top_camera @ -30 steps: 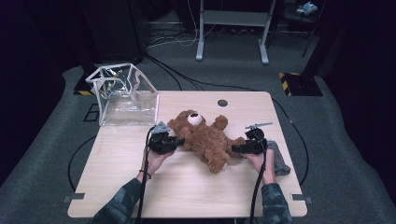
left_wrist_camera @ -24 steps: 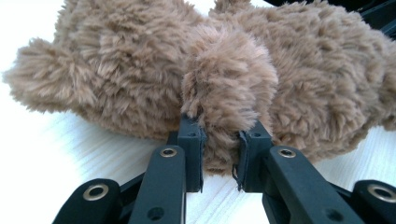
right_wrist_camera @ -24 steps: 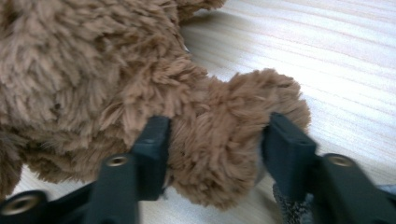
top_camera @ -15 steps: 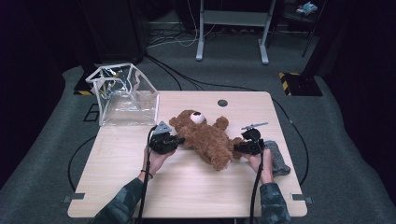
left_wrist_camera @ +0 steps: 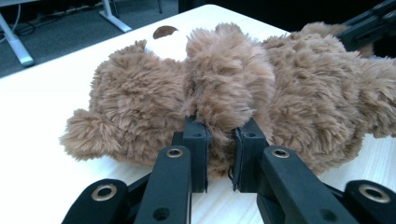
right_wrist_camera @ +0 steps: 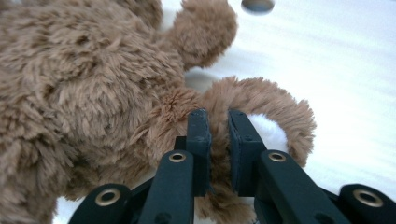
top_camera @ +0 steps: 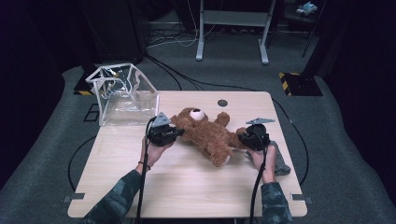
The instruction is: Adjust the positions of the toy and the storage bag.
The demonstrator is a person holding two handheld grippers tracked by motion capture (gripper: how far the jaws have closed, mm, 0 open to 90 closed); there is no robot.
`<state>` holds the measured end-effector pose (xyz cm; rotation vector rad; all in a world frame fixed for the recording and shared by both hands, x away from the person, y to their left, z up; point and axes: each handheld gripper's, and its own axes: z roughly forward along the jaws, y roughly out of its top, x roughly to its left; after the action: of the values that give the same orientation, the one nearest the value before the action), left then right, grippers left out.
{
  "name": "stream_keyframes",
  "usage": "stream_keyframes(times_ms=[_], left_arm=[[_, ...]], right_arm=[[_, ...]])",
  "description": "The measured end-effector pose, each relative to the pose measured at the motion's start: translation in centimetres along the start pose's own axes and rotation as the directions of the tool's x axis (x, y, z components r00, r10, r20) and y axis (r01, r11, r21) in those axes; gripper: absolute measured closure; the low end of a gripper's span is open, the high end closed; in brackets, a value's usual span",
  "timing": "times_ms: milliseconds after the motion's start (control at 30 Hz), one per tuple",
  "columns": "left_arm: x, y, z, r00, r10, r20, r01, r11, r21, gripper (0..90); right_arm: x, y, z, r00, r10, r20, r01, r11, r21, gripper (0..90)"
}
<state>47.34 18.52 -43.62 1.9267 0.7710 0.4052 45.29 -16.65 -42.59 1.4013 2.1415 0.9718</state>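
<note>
A brown teddy bear (top_camera: 210,135) lies across the middle of the wooden table (top_camera: 187,186), head toward the far side. My left gripper (top_camera: 176,132) holds it from the left. In the left gripper view the left gripper (left_wrist_camera: 220,135) is shut on a furry arm of the bear (left_wrist_camera: 299,79). My right gripper (top_camera: 243,136) comes in from the right. Its jaws have just been closing, and in the right gripper view the right gripper (right_wrist_camera: 218,123) pinches the bear's (right_wrist_camera: 84,84) leg beside the white foot pad (right_wrist_camera: 268,133).
A clear plastic box (top_camera: 123,95) stands on the table's far left corner. A grey cloth (top_camera: 280,158) lies under my right hand near the right edge. A dark round cap (top_camera: 222,102) sits in the tabletop behind the bear. Cables run across the floor.
Both grippers have risen slightly with the bear between them. The right jaws have closed on the bear's leg. The bear's head has shifted a little toward the far side.
</note>
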Motion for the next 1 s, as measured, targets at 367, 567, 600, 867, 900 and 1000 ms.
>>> stream_keyframes(times_ms=[367, 567, 600, 867, 900, 1000], left_arm=[[1.2, 2.3, 0.1, 0.9997, 0.025, 0.003, -0.024, 0.9993, -0.029, 78.9], [1.7, 3.8, 0.8, 0.9987, 0.05, 0.005, -0.05, 0.998, -0.04, 79.0], [1.9, 4.0, 1.0, 0.9987, 0.049, 0.014, -0.049, 0.998, -0.04, 79.0], [3.5, 3.6, 2.8, 0.9991, 0.032, 0.027, -0.033, 0.9994, 0.011, 79.1], [3.6, 3.2, 3.0, 0.9993, 0.023, 0.028, -0.023, 0.9995, 0.02, 79.1], [4.3, 2.3, 3.5, 0.9995, -0.01, 0.029, 0.009, 0.9995, 0.03, 79.1]], right_arm=[[1.4, 2.0, -3.5, 0.9944, -0.076, 0.074, 0.083, 0.992, -0.099, 82.2], [2.3, 2.5, -5.0, 0.9849, -0.115, 0.13, 0.131, 0.984, -0.121, 82.4], [2.5, 2.5, -5.2, 0.9845, -0.113, 0.134, 0.129, 0.984, -0.121, 82.4], [4.7, 1.7, -5.6, 0.982, -0.13, 0.137, 0.145, 0.984, -0.103, 82.4], [5.1, 1.4, -5.4, 0.9814, -0.14, 0.132, 0.152, 0.985, -0.086, 82.4], [6.5, 0.3, -4.4, 0.9825, -0.153, 0.106, 0.159, 0.986, -0.052, 82.3]])
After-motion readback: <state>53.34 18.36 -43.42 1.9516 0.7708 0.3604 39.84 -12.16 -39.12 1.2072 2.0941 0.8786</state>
